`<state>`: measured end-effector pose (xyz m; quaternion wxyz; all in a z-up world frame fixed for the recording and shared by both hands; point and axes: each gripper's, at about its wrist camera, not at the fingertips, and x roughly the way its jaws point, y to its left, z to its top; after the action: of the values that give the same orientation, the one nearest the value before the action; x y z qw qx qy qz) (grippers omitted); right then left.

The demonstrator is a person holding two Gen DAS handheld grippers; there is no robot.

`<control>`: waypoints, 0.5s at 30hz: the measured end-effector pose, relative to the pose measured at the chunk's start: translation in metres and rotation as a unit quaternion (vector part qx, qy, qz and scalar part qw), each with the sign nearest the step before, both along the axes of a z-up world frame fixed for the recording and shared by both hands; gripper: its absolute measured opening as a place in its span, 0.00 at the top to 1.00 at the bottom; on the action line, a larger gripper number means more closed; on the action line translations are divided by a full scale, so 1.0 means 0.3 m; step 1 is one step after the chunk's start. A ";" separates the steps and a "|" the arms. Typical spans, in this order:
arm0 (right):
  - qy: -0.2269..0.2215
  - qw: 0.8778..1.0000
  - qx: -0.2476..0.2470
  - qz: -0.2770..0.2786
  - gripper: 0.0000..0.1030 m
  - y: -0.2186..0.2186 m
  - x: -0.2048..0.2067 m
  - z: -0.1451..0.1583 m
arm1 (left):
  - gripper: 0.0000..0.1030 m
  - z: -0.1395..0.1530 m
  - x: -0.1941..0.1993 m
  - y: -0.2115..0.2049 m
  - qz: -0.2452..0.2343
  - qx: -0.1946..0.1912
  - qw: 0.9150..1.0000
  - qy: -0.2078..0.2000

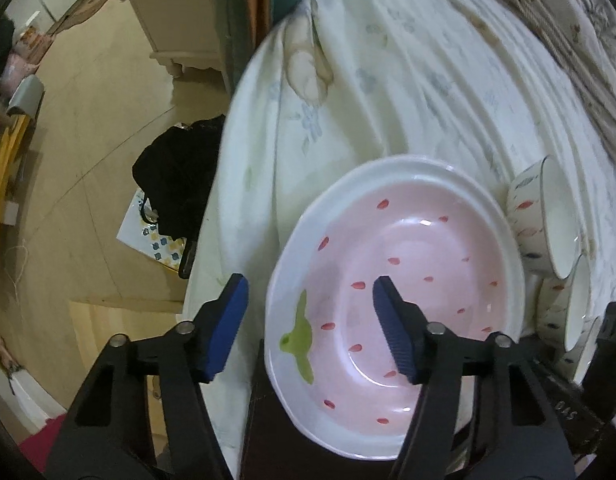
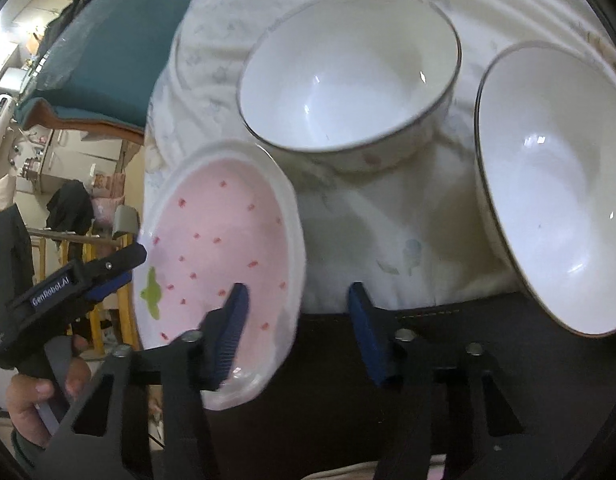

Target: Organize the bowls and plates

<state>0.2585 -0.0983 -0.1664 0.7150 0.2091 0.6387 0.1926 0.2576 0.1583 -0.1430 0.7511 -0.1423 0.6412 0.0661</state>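
Note:
A pink strawberry-pattern plate (image 1: 396,248) with a white rim lies on the cloth-covered table; it also shows in the right wrist view (image 2: 220,240). My left gripper (image 1: 308,324) is open, its jaws straddling the plate's left rim without gripping. Two white bowls (image 1: 544,216) with painted outsides stand right of the plate. In the right wrist view one bowl (image 2: 348,76) sits behind and another bowl (image 2: 556,188) to the right. My right gripper (image 2: 296,332) is open, straddling the plate's right rim. The left gripper's body (image 2: 68,284) shows at the left.
A white floral cloth (image 1: 388,80) covers the table. A dark strip (image 2: 428,360) lies along the near edge. A black bag (image 1: 176,184) sits on the wooden floor to the left. A teal chair (image 2: 108,48) stands behind the table.

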 end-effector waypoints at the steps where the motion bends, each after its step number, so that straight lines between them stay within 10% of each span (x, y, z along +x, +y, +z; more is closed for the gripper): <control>1: -0.002 1.000 -0.001 0.002 0.62 -0.001 0.000 -0.003 | 0.49 -0.017 0.002 -0.004 -0.003 0.001 1.000 0.002; 15: -0.004 1.000 0.011 0.014 0.70 0.027 0.008 -0.035 | 0.58 -0.065 0.000 0.005 -0.005 -0.035 0.999 0.010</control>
<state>0.2610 -0.0902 -0.1768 0.7122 0.2071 0.6367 0.2109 0.2577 0.1598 -0.1626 0.7395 -0.1644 0.6515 0.0413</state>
